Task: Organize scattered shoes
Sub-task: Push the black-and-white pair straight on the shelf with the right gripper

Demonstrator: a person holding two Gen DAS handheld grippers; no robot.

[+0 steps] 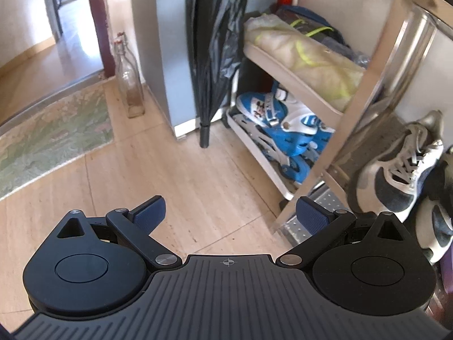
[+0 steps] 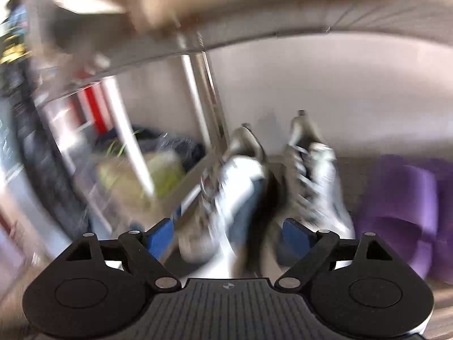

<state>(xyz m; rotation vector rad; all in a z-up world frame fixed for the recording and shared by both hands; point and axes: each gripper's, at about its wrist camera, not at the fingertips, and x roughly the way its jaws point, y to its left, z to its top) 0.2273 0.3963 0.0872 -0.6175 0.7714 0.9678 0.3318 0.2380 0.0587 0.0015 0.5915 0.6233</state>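
Note:
In the left wrist view my left gripper (image 1: 230,212) is open and empty above the tan tiled floor. A grey-and-white sneaker (image 1: 402,167) stands at the right, beside the shoe rack's metal post (image 1: 365,93). Blue-and-white inline skates (image 1: 283,130) lie on the rack's lowest shelf. In the blurred right wrist view my right gripper (image 2: 226,233) is open, its jaws standing either side of the near end of a grey-and-white sneaker (image 2: 235,198). Whether the pads touch it I cannot tell. A second matching sneaker (image 2: 317,175) stands just right of it.
A black plastic bag (image 1: 215,42) hangs by a grey cabinet (image 1: 167,56). Glass bottles (image 1: 128,79) stand on the floor near a doorway. A green patterned mat (image 1: 51,138) lies at left. Bagged items (image 1: 305,56) fill the upper shelf. Purple slippers (image 2: 405,212) lie right of the sneakers.

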